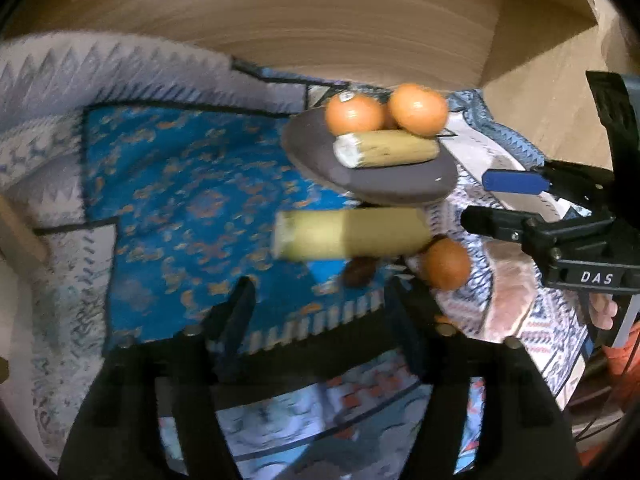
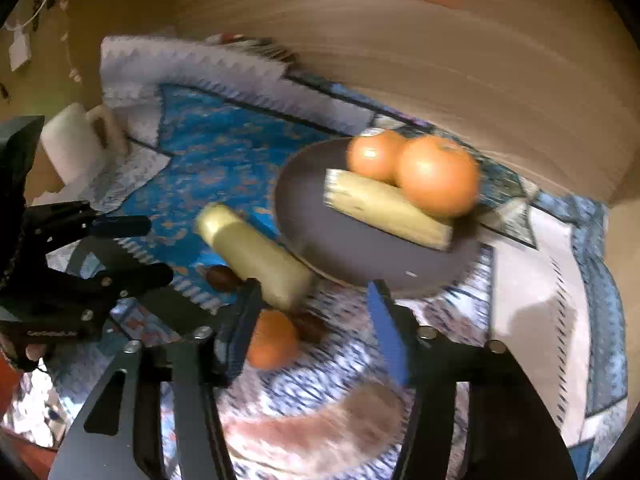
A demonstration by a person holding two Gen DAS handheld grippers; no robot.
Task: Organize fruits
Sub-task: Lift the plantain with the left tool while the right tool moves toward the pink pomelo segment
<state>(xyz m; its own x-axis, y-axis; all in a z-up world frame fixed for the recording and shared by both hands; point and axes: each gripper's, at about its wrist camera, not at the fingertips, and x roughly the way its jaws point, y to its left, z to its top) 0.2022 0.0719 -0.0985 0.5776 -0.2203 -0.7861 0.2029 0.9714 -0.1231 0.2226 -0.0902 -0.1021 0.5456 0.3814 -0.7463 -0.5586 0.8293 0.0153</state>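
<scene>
A dark plate (image 1: 316, 148) (image 2: 312, 208) holds two oranges (image 1: 354, 114) (image 2: 438, 176) and a yellow-green corn-like piece (image 1: 386, 148) (image 2: 386, 210). A second such piece (image 1: 352, 238) (image 2: 256, 256) lies on the cloth beside the plate. A loose orange (image 1: 448, 264) (image 2: 272, 340) and a small brown fruit (image 1: 360, 272) (image 2: 222, 278) lie near it. My left gripper (image 1: 324, 304) is open and empty, just short of the loose piece. My right gripper (image 2: 312, 320) is open, with the loose orange by its left finger; it also shows in the left wrist view (image 1: 476, 200).
A patterned blue and white cloth (image 1: 192, 200) (image 2: 224, 152) covers the surface. A wooden wall (image 1: 320, 28) curves behind the plate. A white mug (image 2: 76, 144) stands at the far left. A second brown fruit (image 2: 314, 328) lies by the loose orange.
</scene>
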